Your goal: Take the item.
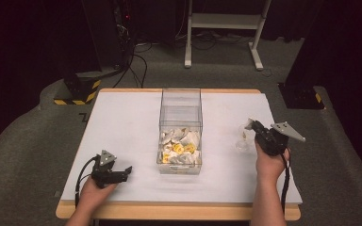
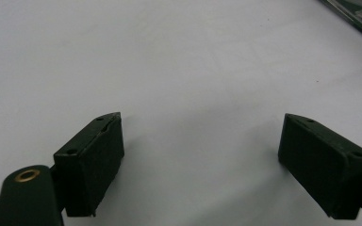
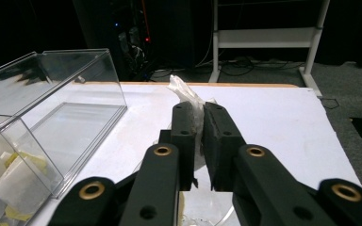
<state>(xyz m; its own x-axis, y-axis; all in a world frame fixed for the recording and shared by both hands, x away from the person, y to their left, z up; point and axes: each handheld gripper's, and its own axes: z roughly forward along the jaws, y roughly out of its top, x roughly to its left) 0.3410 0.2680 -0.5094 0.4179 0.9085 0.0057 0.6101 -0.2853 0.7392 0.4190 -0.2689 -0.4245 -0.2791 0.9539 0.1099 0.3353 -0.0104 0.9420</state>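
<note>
A: What's the right gripper (image 3: 199, 141) got?

B: A small clear plastic packet (image 3: 185, 96), crinkled, pinched between its fingers (image 3: 183, 136). The top of the packet sticks up above the fingertips, and more clear plastic shows below them. In the high view the packet (image 1: 243, 136) hangs over the white desk (image 1: 122, 127), to the right of the clear box (image 1: 181, 110) and apart from it.

A: So those fingers are nearly together?

B: Yes, with only the thin plastic between them.

A: And the box?

B: Tall, see-through, standing mid-desk. Its near end holds a heap of white and yellow packets (image 1: 180, 148); the far part looks bare.

A: The left gripper (image 1: 125, 172)?

B: Down near the desk's front left corner, well apart from the box. In the left gripper view its fingers (image 2: 94, 160) are spread wide over bare white desk, nothing between them.
</note>
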